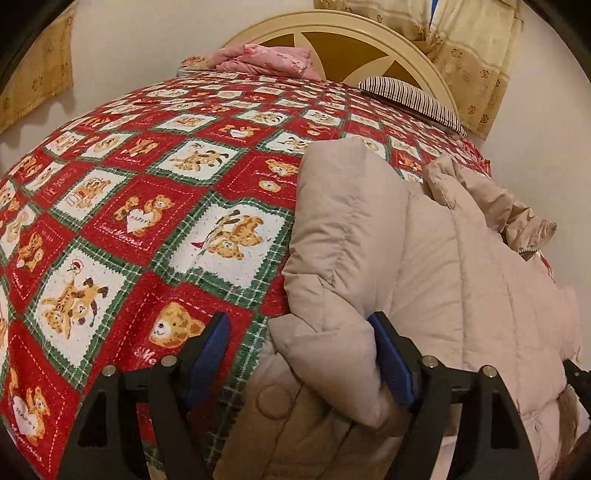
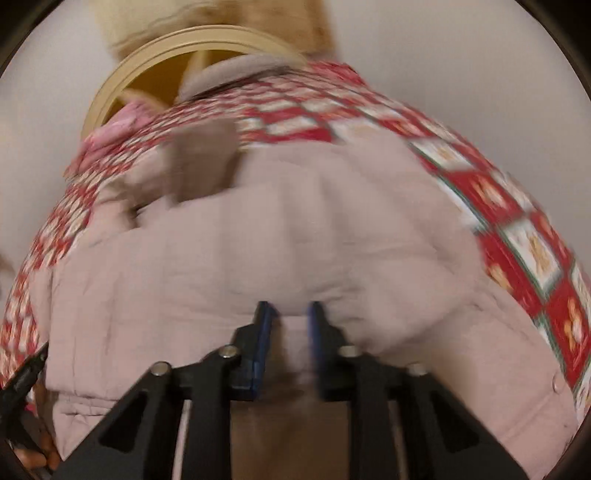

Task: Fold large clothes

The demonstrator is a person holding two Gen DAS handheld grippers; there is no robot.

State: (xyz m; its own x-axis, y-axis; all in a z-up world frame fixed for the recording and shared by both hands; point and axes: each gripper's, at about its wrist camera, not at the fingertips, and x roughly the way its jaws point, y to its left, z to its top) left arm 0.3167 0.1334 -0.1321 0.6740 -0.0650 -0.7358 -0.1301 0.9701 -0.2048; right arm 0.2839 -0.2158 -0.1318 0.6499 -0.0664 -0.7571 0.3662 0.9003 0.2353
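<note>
Left wrist view is showing the pale beige quilted puffer coat lying on the right part of the bed, with one padded sleeve doubled over onto the body of the coat. That sleeve is lying where a fold would put it, so I judge the folding to be under way rather than finished. The left gripper is standing wide apart, its blue-padded fingers straddling the cuff end of the sleeve without pinching it; one pad is touching the fabric, the other is hanging over the bedspread. Standing released like this, it is probably either letting the sleeve settle or getting ready to take a fresh hold.

Right wrist view is blurred, but the right gripper appears to be clenching a bunched ridge of the coat's hem between its narrowly spaced pads, likely to lift that edge. The far tip of the other gripper is peeking in at the lower left edge.

Under the coat, a red and green patchwork bedspread printed with teddy bears is covering the bed and giving a broad, soft surface. Beyond it, a pink floral bundle of cloth and a striped pillow are resting against a cream arched headboard. Yellow patterned curtains are hanging on a plain pale wall.
</note>
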